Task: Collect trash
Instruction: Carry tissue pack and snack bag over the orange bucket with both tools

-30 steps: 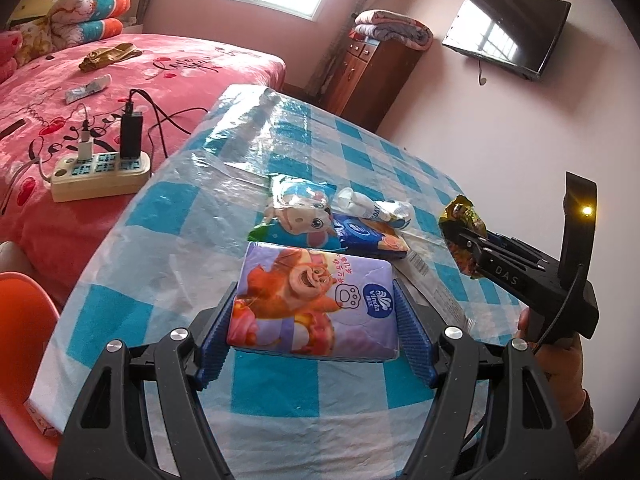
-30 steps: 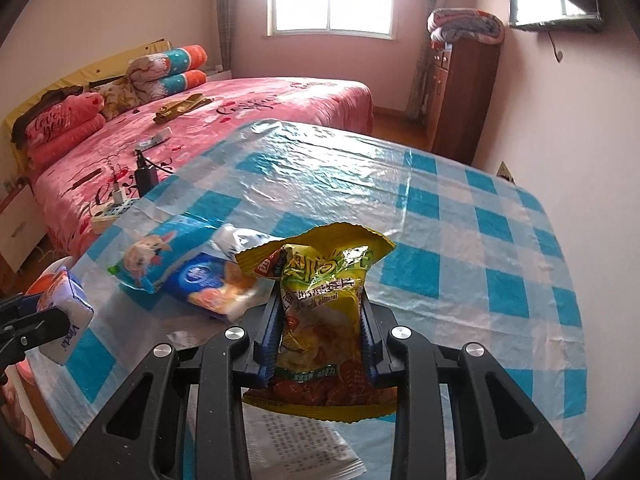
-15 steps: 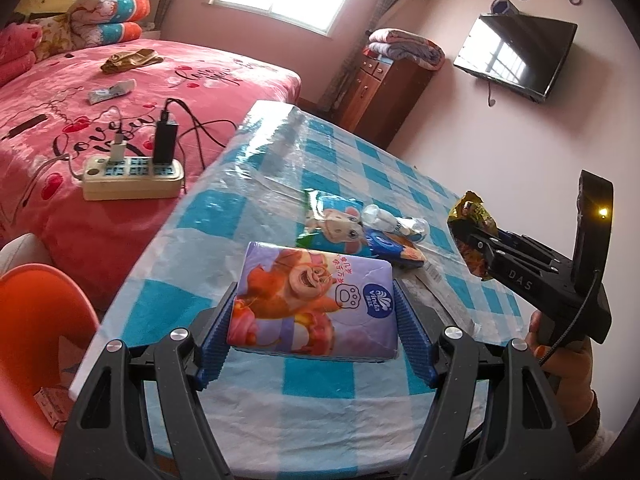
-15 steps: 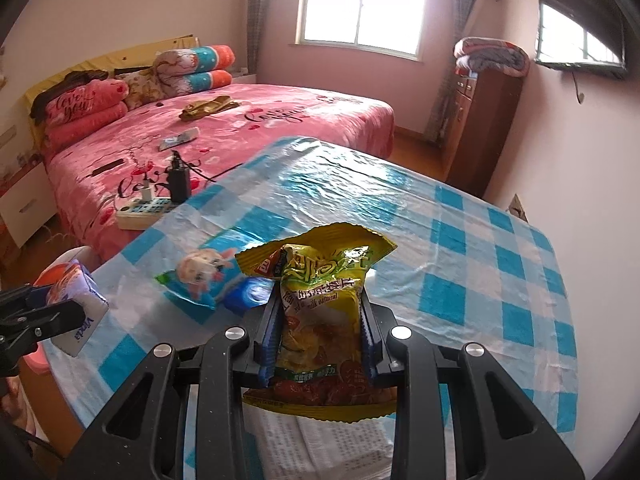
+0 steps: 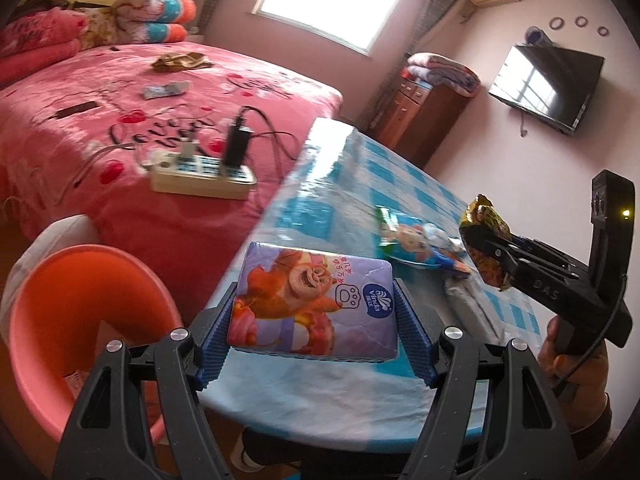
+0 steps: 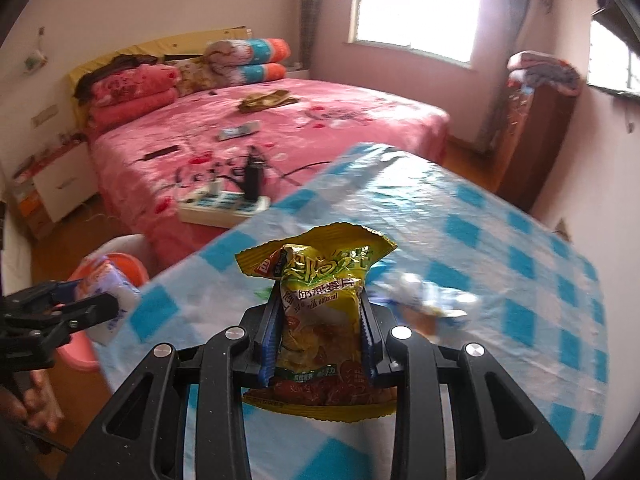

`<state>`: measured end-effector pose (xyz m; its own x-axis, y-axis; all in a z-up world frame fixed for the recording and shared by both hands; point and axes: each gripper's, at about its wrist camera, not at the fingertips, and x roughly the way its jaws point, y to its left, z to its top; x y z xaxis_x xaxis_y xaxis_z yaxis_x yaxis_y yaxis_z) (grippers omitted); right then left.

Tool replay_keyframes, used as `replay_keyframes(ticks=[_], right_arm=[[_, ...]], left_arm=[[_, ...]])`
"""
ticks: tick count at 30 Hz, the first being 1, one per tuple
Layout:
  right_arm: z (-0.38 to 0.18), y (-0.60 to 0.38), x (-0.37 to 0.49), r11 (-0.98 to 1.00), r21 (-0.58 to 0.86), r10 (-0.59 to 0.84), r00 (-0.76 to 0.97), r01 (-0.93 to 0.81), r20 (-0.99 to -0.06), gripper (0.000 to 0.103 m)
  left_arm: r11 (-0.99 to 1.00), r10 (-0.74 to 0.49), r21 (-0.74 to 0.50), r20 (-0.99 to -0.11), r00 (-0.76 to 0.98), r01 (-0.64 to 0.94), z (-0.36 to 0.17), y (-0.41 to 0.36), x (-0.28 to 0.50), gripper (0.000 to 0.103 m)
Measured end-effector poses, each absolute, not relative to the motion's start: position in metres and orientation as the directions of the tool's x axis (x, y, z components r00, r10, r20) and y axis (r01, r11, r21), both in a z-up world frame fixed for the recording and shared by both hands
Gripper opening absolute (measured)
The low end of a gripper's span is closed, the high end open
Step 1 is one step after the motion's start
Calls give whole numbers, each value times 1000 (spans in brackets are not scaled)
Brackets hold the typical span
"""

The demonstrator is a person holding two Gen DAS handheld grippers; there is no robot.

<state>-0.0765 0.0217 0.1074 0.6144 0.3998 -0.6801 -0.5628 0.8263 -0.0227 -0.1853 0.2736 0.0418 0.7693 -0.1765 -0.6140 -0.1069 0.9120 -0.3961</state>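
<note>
My left gripper [image 5: 314,322] is shut on a purple tissue pack [image 5: 312,300] with a cartoon bear, held above the near left edge of the blue-checked table [image 5: 360,168]. An orange bin [image 5: 80,320] stands on the floor down to the left. My right gripper [image 6: 320,344] is shut on a yellow snack wrapper [image 6: 320,320], held above the table. The wrapper [image 5: 486,248] also shows in the left wrist view. More wrappers [image 5: 416,242] lie on the table. The tissue pack [image 6: 108,292] shows at left in the right wrist view, over the bin [image 6: 124,268].
A pink bed [image 5: 120,112] with a power strip [image 5: 204,176] and cables stands left of the table. A wooden cabinet [image 5: 424,116] and a wall TV [image 5: 548,80] are at the far right. A white paper [image 5: 472,300] lies on the table.
Both grippers have pulled back and swung left with their loads. The orange bin has come into view under the left gripper. The table wrappers now lie farther off.
</note>
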Motion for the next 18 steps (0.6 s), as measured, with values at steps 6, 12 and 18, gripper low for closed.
replay_keyframes(ticks=[6, 12, 18], right_arm=[[102, 64, -81, 738, 122, 534, 464, -664, -706, 34], [96, 114, -95, 643, 192, 608, 341, -741, -717, 34], [88, 167, -107, 546, 233, 646, 228, -804, -728, 34]], left_arm=[[901, -96, -384, -630, 771, -201, 33, 309, -202, 73], [874, -17, -376, -655, 756, -306, 18, 346, -220, 73], [840, 39, -372, -685, 728, -396, -3, 379, -234, 73]])
